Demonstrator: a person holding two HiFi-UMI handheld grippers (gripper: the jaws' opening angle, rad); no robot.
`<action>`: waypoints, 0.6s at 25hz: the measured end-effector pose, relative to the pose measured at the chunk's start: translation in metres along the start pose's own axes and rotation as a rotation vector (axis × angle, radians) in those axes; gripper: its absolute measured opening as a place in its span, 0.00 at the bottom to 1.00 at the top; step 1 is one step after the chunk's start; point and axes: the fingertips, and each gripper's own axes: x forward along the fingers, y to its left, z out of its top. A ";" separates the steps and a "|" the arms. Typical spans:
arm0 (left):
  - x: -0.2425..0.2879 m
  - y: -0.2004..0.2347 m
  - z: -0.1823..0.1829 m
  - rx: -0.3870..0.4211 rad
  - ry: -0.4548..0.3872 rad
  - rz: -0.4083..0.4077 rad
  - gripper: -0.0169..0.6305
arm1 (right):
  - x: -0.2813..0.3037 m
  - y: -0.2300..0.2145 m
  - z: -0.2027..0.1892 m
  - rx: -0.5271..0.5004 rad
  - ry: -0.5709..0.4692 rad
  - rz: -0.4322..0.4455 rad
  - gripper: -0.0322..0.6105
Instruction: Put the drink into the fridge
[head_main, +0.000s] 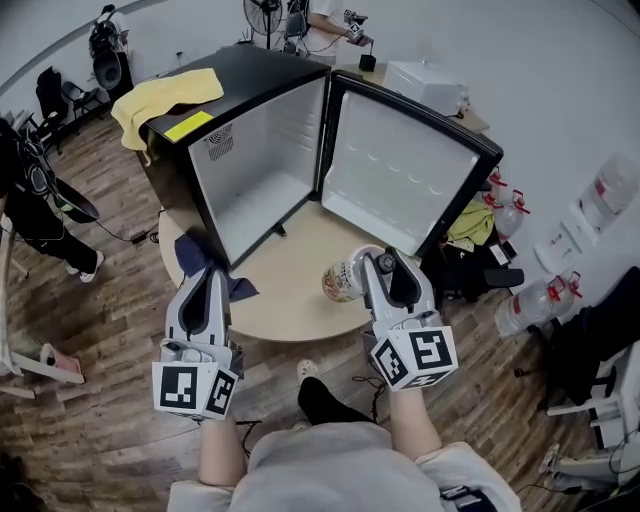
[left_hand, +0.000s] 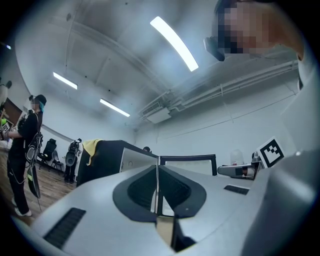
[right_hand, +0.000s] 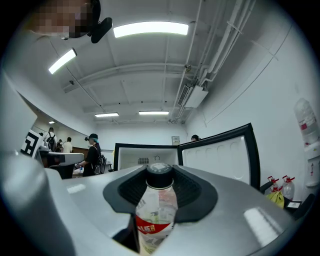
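The drink is a clear bottle (head_main: 343, 281) with a red label and a black cap (right_hand: 159, 174). My right gripper (head_main: 378, 264) is shut on it over the front of the round wooden table (head_main: 290, 300), with the pads against its neck and shoulder (right_hand: 156, 210). Ahead stands the black fridge (head_main: 250, 180) with its white inside bare and its door (head_main: 400, 170) swung wide open to the right. My left gripper (head_main: 211, 274) hangs at the table's left edge with its jaws shut (left_hand: 157, 200) on nothing.
A yellow cloth (head_main: 165, 95) lies on the fridge top. A dark blue cloth (head_main: 240, 288) lies on the table by my left gripper's tips. Water jugs (head_main: 540, 300) and bags stand on the floor at right. A person (head_main: 30, 200) stands at left.
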 end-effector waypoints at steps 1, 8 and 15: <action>0.007 0.004 0.001 0.008 -0.002 0.007 0.06 | 0.011 -0.002 0.001 0.001 -0.004 0.006 0.30; 0.051 0.032 0.011 0.049 -0.028 0.069 0.06 | 0.080 -0.016 0.007 0.007 -0.027 0.062 0.30; 0.085 0.049 0.017 0.085 -0.049 0.119 0.06 | 0.132 -0.030 0.006 0.018 -0.040 0.111 0.30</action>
